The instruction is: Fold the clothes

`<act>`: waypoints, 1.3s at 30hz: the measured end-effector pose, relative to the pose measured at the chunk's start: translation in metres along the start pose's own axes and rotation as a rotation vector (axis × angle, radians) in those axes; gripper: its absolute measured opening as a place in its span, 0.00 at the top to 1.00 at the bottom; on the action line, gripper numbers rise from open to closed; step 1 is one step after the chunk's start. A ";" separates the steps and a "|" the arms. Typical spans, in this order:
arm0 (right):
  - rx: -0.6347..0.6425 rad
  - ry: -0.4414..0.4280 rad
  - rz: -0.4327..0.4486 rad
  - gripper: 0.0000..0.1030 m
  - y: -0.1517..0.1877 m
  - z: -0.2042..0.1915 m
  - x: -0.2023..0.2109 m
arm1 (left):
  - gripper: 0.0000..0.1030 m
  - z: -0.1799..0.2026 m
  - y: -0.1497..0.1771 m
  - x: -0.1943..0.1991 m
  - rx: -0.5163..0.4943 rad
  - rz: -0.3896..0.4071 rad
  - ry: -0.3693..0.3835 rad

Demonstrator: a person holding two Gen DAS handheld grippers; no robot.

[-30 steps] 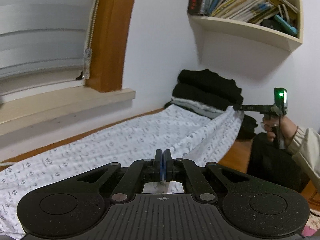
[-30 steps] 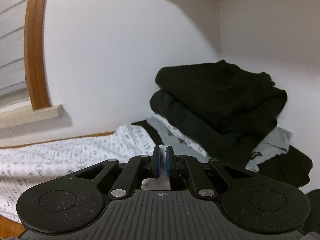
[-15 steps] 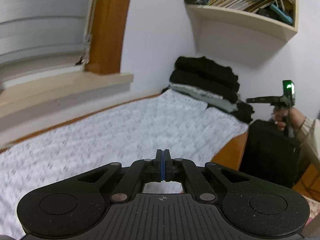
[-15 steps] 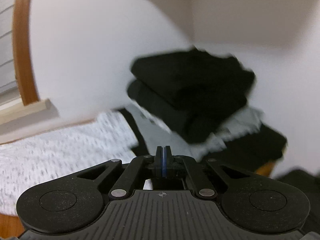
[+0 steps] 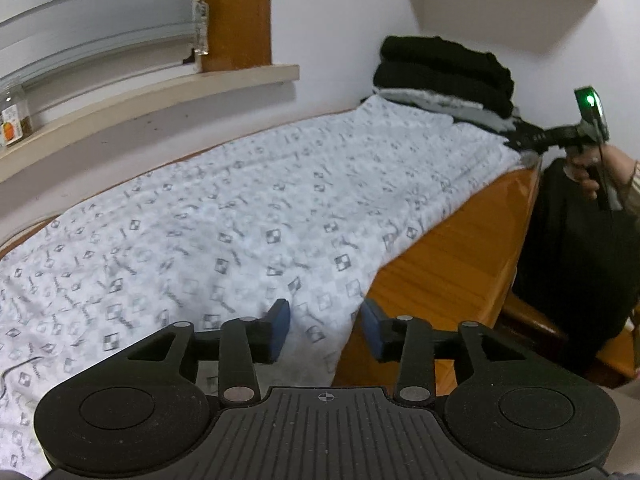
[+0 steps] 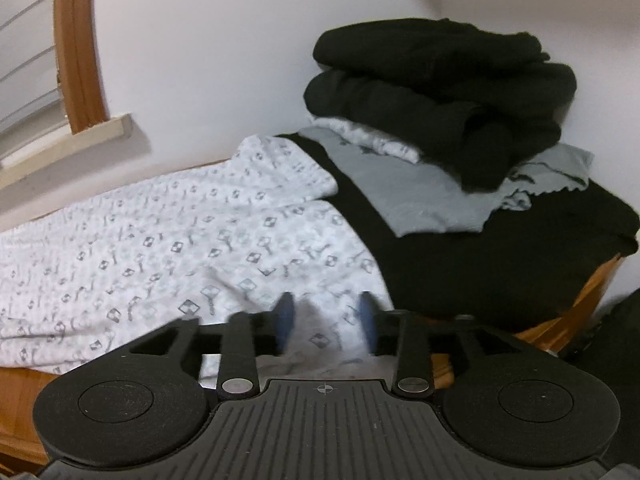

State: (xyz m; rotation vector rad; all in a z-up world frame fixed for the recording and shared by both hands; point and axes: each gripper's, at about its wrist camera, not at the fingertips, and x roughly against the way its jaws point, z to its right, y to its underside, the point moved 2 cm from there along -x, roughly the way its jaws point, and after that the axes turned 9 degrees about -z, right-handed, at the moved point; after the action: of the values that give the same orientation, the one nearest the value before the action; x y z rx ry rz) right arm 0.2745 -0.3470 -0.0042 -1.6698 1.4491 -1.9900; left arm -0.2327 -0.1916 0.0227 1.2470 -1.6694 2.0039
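A white garment with a grey diamond print [image 5: 224, 216] lies spread flat along a wooden table [image 5: 452, 264]. It also shows in the right wrist view [image 6: 168, 248]. My left gripper [image 5: 325, 330] is open and empty, just above the garment's near edge. My right gripper [image 6: 325, 322] is open and empty over the garment's other end. In the left wrist view the right gripper [image 5: 520, 136] shows at the far end, held in a hand.
A pile of folded black and grey clothes [image 6: 440, 128] sits at the table's end by the wall, also in the left wrist view [image 5: 444, 72]. A window sill [image 5: 152, 96] with a jar [image 5: 14, 116] runs along the left. A dark object [image 5: 580, 248] stands beside the table.
Both grippers were shut on the garment and held its edge up. They have lowered it flat onto the table, opened and let go.
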 end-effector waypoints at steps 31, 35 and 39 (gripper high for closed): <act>0.031 -0.029 0.108 0.97 0.002 0.014 0.031 | 0.95 -0.063 -0.006 0.064 0.206 0.125 0.089; 0.010 -0.025 0.137 0.97 0.001 0.029 0.060 | 0.91 -0.083 0.005 0.056 0.240 0.102 0.031; 0.033 -0.031 0.016 0.93 0.014 0.043 0.063 | 0.91 -0.100 0.015 0.049 0.270 0.081 -0.022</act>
State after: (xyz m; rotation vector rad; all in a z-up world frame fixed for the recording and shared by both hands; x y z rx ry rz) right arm 0.2813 -0.4192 0.0238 -1.6631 1.4070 -1.9606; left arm -0.3173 -0.1227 0.0506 1.3076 -1.5194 2.3348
